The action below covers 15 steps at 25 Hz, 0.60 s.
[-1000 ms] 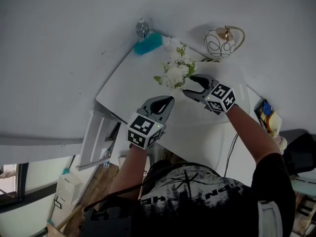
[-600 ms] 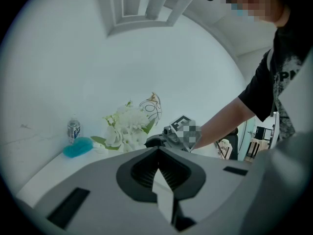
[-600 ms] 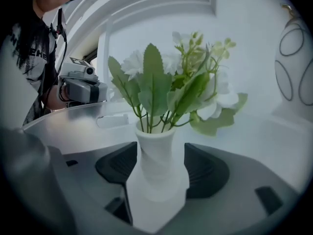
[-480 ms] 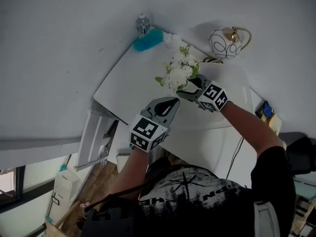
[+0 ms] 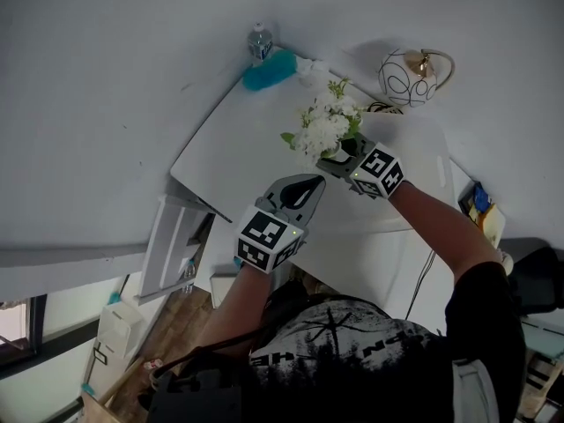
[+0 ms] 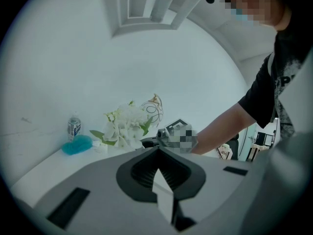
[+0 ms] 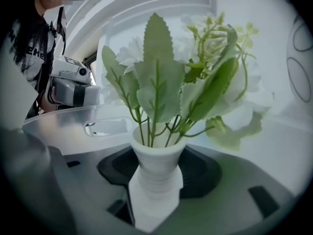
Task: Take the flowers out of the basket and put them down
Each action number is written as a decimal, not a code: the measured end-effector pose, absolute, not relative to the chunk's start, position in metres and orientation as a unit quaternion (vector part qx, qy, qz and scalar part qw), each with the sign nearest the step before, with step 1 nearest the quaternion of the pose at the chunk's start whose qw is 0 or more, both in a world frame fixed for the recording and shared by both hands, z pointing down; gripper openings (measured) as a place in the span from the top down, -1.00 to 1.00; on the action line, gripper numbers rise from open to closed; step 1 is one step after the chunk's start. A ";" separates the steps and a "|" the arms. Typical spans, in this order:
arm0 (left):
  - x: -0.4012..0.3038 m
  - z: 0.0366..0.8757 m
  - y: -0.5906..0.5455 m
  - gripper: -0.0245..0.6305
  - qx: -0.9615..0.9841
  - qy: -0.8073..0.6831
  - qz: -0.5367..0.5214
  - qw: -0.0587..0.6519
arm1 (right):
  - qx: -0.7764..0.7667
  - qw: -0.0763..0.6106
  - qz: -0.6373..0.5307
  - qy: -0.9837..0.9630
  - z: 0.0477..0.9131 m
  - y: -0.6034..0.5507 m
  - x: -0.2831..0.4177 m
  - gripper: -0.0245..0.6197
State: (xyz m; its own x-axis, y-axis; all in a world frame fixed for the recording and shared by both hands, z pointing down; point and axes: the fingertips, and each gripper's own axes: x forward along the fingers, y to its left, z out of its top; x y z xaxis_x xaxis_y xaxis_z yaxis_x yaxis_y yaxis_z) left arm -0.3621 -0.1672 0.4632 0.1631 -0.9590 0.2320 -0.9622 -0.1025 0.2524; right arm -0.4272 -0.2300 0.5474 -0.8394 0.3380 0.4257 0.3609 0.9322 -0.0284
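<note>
On a white tabletop by a pale wall, the jaws of my right claw, just now closing but not yet pinching, flank the white vase, flowers rising straight above; lifting on a loose grip could let it slip or tip.

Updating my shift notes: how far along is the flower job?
Done: nothing yet; the flowers stand in their white vase on the table. In hand: the right tongs, whose jaws have just been closing, straddle the vase. Left: lifting them and putting them down.
</note>
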 end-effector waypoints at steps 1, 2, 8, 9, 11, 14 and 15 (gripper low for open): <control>-0.362 0.463 -0.167 0.89 0.743 -0.646 0.004 0.175 | -0.181 0.215 -0.023 -0.959 0.545 -0.231 -0.427 0.15; -0.363 0.463 -0.167 0.89 0.743 -0.646 0.002 0.176 | -0.180 0.213 -0.019 -0.960 0.542 -0.231 -0.426 0.15; -0.362 0.461 -0.164 0.89 0.746 -0.642 -0.004 0.176 | -0.170 0.213 -0.011 -0.962 0.518 -0.230 -0.418 0.15; -0.361 0.460 -0.163 0.89 0.747 -0.641 -0.003 0.174 | -0.167 0.212 -0.006 -0.963 0.512 -0.229 -0.414 0.15; -0.359 0.456 -0.163 0.89 0.750 -0.641 0.007 0.165 | -0.158 0.210 0.004 -0.965 0.500 -0.229 -0.407 0.15; -0.357 0.444 -0.172 0.89 0.758 -0.638 0.037 0.132 | -0.137 0.204 0.010 -0.969 0.475 -0.240 -0.397 0.15; -0.355 0.439 -0.175 0.89 0.762 -0.634 0.041 0.123 | -0.127 0.202 0.010 -0.971 0.468 -0.244 -0.392 0.15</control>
